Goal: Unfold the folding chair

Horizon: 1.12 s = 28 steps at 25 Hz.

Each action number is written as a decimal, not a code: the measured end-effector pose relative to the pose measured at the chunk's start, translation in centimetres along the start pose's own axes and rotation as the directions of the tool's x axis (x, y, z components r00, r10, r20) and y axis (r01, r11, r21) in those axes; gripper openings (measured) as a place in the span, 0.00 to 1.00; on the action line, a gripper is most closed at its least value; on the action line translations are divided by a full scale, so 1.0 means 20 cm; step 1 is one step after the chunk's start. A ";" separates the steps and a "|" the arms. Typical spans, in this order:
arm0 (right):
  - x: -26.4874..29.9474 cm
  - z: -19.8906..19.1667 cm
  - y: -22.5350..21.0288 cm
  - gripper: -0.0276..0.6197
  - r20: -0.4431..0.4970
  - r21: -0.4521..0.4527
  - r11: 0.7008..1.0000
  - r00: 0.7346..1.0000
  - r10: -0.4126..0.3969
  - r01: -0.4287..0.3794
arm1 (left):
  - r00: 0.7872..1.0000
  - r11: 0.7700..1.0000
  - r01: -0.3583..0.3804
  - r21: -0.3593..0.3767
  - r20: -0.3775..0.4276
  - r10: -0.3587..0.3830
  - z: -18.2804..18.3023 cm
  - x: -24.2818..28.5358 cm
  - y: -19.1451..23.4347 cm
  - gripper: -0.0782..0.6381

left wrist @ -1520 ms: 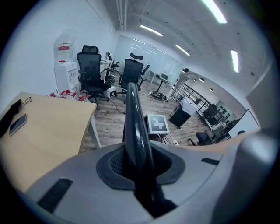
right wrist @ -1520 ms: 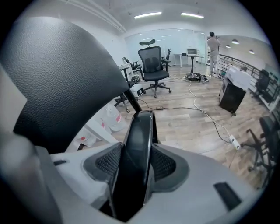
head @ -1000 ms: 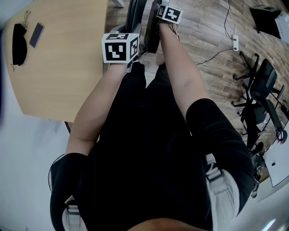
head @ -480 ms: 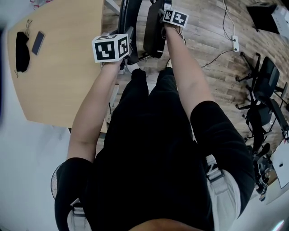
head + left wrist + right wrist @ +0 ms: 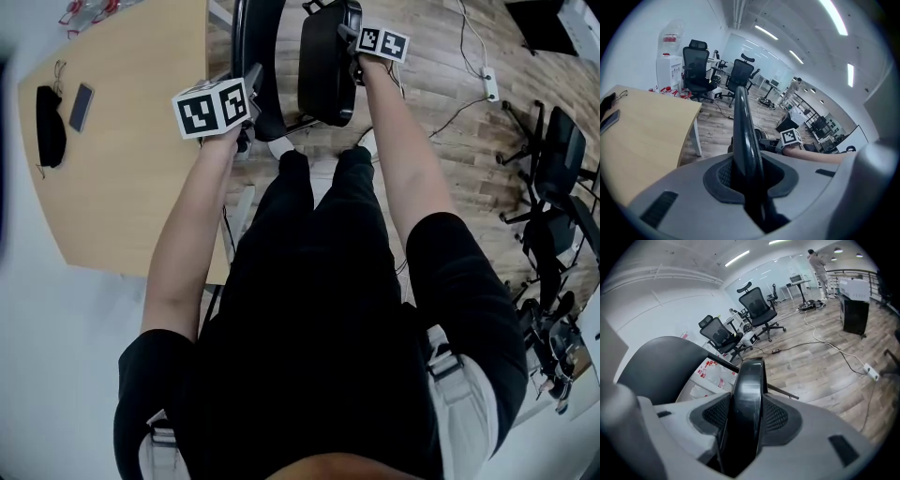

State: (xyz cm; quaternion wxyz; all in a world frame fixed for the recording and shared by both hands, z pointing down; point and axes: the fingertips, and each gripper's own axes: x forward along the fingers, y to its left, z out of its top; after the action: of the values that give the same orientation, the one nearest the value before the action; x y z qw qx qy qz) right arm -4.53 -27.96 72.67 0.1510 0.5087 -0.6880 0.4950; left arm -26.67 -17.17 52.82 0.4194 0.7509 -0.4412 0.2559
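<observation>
Head view: you stand over the folding chair (image 5: 326, 66) on the wood floor (image 5: 450, 84), just beside the tabletop (image 5: 122, 169). The left gripper (image 5: 246, 131) and right gripper (image 5: 356, 58) each take one black panel, seemingly to spread them apart. Left gripper view: jaws clenched on the thin panel edge (image 5: 743, 126), which runs upright, away from you. Right gripper view: jaws grasping the thicker panel's rim (image 5: 749, 394), likewise upright.

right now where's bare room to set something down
Free: the desk from the phone to its near edge; the wood floor between folding chair and power strip. Crowded: office chairs far right.
</observation>
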 end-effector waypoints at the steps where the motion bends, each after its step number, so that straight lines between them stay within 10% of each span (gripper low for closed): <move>1: -0.01 0.00 -0.02 0.36 -0.001 0.004 1.000 1.000 0.012 -0.012 | 1.000 1.000 0.001 -0.002 -0.001 -0.001 0.00 0.01 0.00 0.20; 28: -0.10 -0.03 -0.69 0.36 0.015 0.139 0.953 0.963 0.269 -0.269 | 0.996 0.992 0.090 -0.085 -0.011 -0.092 -0.12 0.20 0.09 0.19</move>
State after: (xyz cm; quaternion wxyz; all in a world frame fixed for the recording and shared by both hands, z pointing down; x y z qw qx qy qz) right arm 7.87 -26.20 78.88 0.0476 0.4188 -0.7142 0.5587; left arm -26.41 -17.39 57.84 0.4653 0.7500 -0.4139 0.2230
